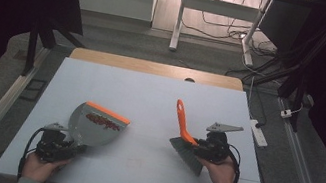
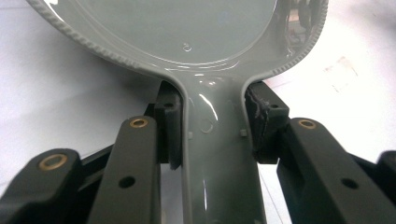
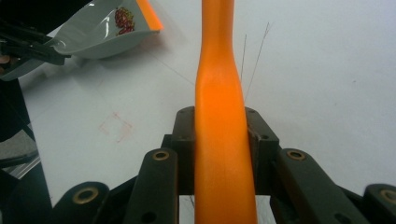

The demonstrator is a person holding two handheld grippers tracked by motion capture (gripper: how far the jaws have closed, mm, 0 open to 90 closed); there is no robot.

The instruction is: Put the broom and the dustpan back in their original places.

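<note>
A grey dustpan (image 1: 94, 122) with an orange lip lies on the white table (image 1: 150, 94) at the left, with red crumbs (image 1: 104, 121) in it. My left gripper (image 1: 67, 146) is shut on its grey handle (image 2: 212, 154), the pads pressing both sides. On the right, my right gripper (image 1: 204, 147) is shut on the orange handle (image 3: 222, 93) of a brush (image 1: 183, 120). Its grey bristles (image 1: 187, 156) point down at the table's near side. The right gripper view also shows the dustpan (image 3: 93, 37) and crumbs (image 3: 123, 19) at upper left.
A faint red square mark (image 3: 114, 127) sits on the table between the two tools. The table's far edge is a wooden strip (image 1: 155, 68). A power strip (image 1: 259, 131) lies on the floor to the right, and desk legs (image 1: 178, 23) stand beyond.
</note>
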